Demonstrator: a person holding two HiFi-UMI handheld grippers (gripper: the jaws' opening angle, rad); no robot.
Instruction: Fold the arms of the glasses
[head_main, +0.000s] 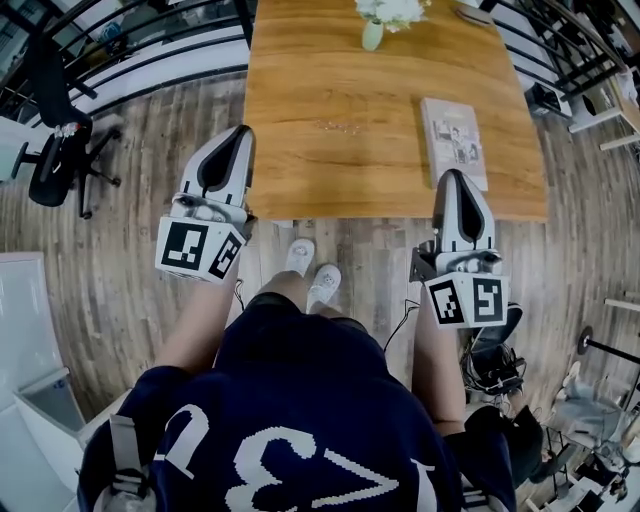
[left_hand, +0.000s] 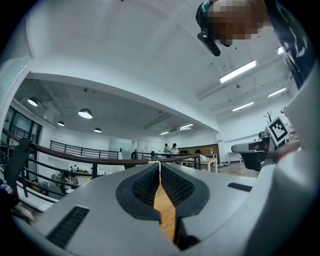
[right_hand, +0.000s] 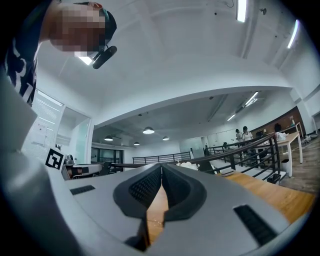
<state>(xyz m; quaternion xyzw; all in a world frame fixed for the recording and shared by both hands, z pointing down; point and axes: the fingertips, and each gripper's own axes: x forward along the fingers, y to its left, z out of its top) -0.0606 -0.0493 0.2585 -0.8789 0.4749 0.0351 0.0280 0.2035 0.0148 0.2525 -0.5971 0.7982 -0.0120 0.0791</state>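
I cannot make out any glasses for certain. A small pale object lies at the far right of the wooden table, cut off by the picture's top edge. My left gripper is shut and empty, its tips over the table's near left corner. My right gripper is also shut and empty, at the near edge just in front of a book. In the left gripper view the jaws meet at the tips with wood showing below. The right gripper view shows the same closed jaws.
A pale vase of white flowers stands at the table's far middle. A black office chair is on the plank floor at left. Black railings run behind the table. The person's shoes are at the near edge.
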